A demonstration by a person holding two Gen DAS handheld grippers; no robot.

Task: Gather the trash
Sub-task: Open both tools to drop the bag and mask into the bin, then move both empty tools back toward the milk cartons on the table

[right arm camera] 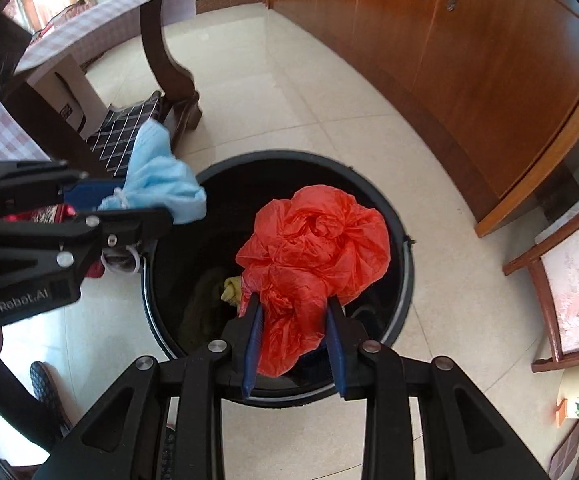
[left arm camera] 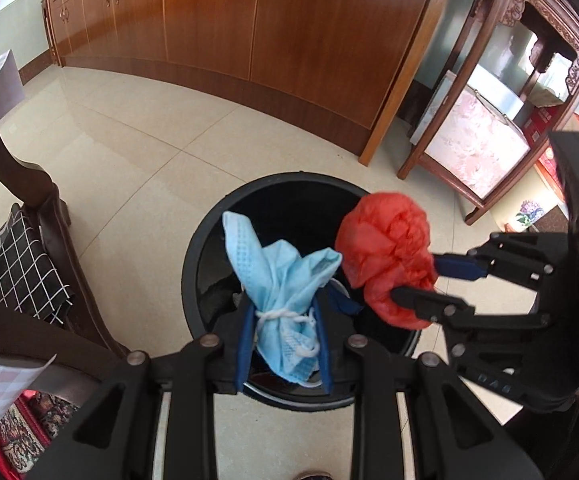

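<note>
A round black trash bin [left arm camera: 197,256] stands on the tiled floor below both grippers; it also shows in the right wrist view [right arm camera: 401,280]. My left gripper [left arm camera: 283,320] is shut on a crumpled blue face mask [left arm camera: 277,280] and holds it over the bin's opening. My right gripper [right arm camera: 293,312] is shut on a crumpled red plastic bag [right arm camera: 317,248], also over the bin. In the left wrist view the red bag [left arm camera: 385,252] and right gripper [left arm camera: 413,280] are at the right. In the right wrist view the mask [right arm camera: 157,176] and left gripper [right arm camera: 121,200] are at the left. Some yellowish trash [right arm camera: 231,290] lies inside the bin.
A long wooden cabinet [left arm camera: 289,32] runs along the far wall. A dark wooden chair with a checked cushion [left arm camera: 21,268] and a table with a checked cloth [right arm camera: 101,24] stand to the left. A carved wooden stand [left arm camera: 501,112] is at the right.
</note>
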